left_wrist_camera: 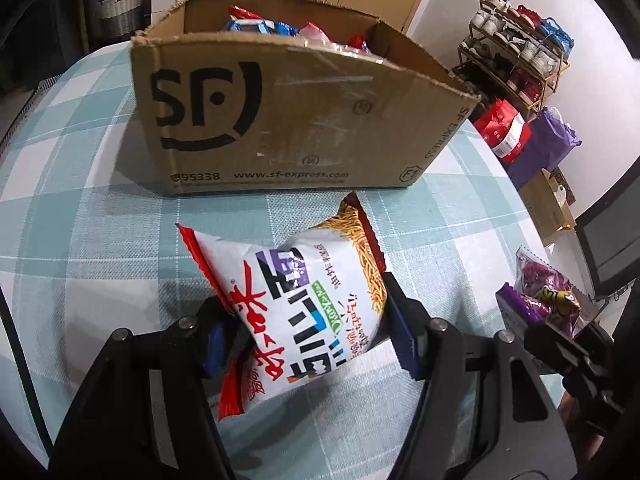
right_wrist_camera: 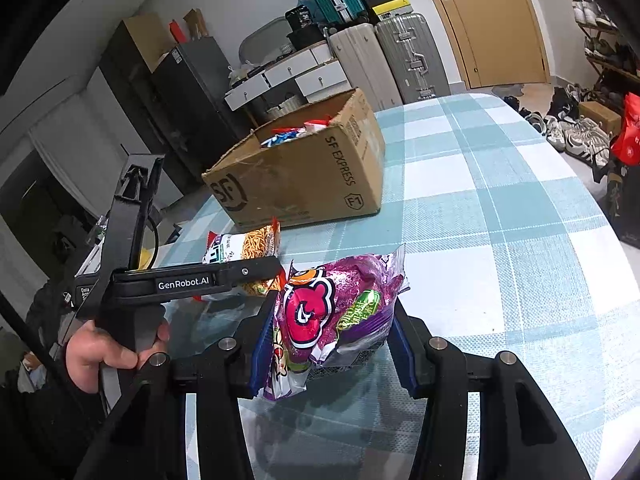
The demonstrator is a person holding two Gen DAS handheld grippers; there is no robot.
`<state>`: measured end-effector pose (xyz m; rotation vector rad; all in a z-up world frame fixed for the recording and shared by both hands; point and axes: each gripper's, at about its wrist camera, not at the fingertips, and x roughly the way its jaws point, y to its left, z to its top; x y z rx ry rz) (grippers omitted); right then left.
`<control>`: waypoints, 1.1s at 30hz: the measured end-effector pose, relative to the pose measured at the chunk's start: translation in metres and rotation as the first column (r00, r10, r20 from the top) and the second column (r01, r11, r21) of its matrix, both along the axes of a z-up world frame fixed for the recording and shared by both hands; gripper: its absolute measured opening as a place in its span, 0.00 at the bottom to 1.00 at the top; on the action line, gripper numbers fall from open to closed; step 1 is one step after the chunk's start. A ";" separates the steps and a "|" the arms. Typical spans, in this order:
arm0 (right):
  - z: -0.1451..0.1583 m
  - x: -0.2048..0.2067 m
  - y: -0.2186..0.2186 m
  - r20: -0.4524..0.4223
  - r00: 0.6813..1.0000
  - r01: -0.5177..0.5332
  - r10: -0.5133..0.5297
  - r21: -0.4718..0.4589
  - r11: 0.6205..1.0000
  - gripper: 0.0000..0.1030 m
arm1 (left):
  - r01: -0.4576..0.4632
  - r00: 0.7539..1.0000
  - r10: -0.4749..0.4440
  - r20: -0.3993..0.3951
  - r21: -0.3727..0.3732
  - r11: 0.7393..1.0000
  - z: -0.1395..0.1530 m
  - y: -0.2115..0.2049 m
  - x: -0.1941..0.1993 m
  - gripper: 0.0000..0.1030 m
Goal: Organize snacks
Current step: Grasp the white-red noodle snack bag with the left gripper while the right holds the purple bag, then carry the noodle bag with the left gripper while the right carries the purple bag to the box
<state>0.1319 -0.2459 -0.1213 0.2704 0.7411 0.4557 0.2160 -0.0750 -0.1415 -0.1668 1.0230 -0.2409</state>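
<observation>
At the top of my right view stand two suitcases (right_wrist_camera: 394,58) beside a wooden door (right_wrist_camera: 496,20). A shoe rack (left_wrist_camera: 516,56) fills my left view's upper right, a red bag (left_wrist_camera: 504,130) just below it.

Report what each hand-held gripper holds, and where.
Left hand-held gripper: white noodle snack bag, pinched across its lower half. Right hand-held gripper: purple snack bag, across its middle.

— How is the left gripper (left_wrist_camera: 308,336) held?
— Angled down, its pads pressed on a noodle bag (left_wrist_camera: 304,312); a hand (right_wrist_camera: 108,354) is wrapped round its handle.
— And the right gripper (right_wrist_camera: 328,344)?
— Clamped on a purple bag (right_wrist_camera: 336,316).
</observation>
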 end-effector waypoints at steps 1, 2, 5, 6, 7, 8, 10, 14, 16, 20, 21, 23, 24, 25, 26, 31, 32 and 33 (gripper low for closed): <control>0.002 -0.001 0.001 0.004 1.000 -0.002 0.002 0.002 1.000 0.49 | -0.001 1.000 0.001 0.005 -0.001 1.000 0.003 0.001 -0.001 0.60; 0.004 -0.002 0.002 0.009 1.000 -0.005 0.005 0.003 1.000 0.49 | -0.001 1.000 0.001 0.010 -0.005 1.000 0.004 0.010 -0.005 0.60; 0.011 -0.003 0.006 0.027 1.000 -0.011 0.011 0.004 1.000 0.49 | -0.001 1.000 0.001 0.028 -0.015 1.000 0.014 0.018 -0.014 0.60; 0.014 -0.004 0.007 0.034 0.999 -0.013 0.013 0.005 1.000 0.49 | 0.000 0.999 0.001 0.035 -0.015 1.000 0.018 0.018 -0.016 0.60; 0.017 -0.004 0.009 0.042 0.999 -0.015 0.014 0.005 1.000 0.49 | -0.001 0.999 0.002 0.046 -0.017 1.000 0.023 0.021 -0.018 0.60; 0.019 -0.005 0.010 0.048 0.999 -0.015 0.014 0.006 1.000 0.49 | -0.001 0.999 0.002 0.053 -0.020 1.000 0.029 0.025 -0.022 0.60; 0.026 -0.006 0.011 0.070 0.998 -0.009 0.008 0.015 1.000 0.49 | 0.003 0.997 -0.001 0.072 -0.020 1.000 0.037 0.029 -0.031 0.60; 0.042 -0.008 0.015 0.119 0.993 -0.007 0.005 0.020 1.000 0.49 | 0.015 0.995 -0.011 0.103 -0.029 0.999 0.057 0.040 -0.044 0.60; 0.049 -0.007 0.017 0.135 0.991 -0.009 0.005 0.026 1.000 0.49 | 0.011 0.993 -0.007 0.117 -0.032 0.999 0.066 0.044 -0.048 0.60; 0.063 -0.005 0.022 0.153 0.988 -0.016 0.011 0.034 0.999 0.49 | -0.003 0.990 0.009 0.139 -0.043 0.999 0.084 0.054 -0.050 0.60; 0.066 -0.003 0.023 0.157 0.988 -0.021 0.015 0.038 0.999 0.49 | -0.001 0.989 0.008 0.146 -0.045 0.999 0.090 0.055 -0.049 0.61; 0.073 0.000 0.026 0.164 0.986 -0.032 0.025 0.039 0.999 0.49 | 0.004 0.988 0.003 0.157 -0.047 0.999 0.100 0.056 -0.048 0.61; 0.077 0.002 0.028 0.170 0.985 -0.037 0.031 0.037 0.999 0.49 | 0.005 0.987 0.003 0.162 -0.049 0.999 0.104 0.056 -0.048 0.61; 0.080 0.005 0.029 0.175 0.984 -0.042 0.035 0.036 0.998 0.49 | 0.007 0.986 0.002 0.169 -0.050 0.999 0.110 0.058 -0.048 0.61; 0.084 0.007 0.031 0.178 0.983 -0.047 0.040 0.036 0.998 0.49 | 0.008 0.985 0.001 0.173 -0.050 0.999 0.115 0.059 -0.047 0.61; 0.100 0.022 0.033 0.191 0.980 -0.063 0.053 0.046 0.997 0.49 | 0.017 0.981 -0.006 0.195 -0.055 0.998 0.137 0.061 -0.045 0.61; 0.103 0.024 0.034 0.194 0.979 -0.066 0.056 0.046 0.997 0.49 | 0.018 0.980 -0.008 0.198 -0.050 0.999 0.141 0.061 -0.043 0.61; 0.106 0.027 0.035 0.198 0.978 -0.069 0.059 0.042 0.997 0.49 | 0.020 0.979 -0.011 0.205 -0.043 0.999 0.146 0.061 -0.042 0.61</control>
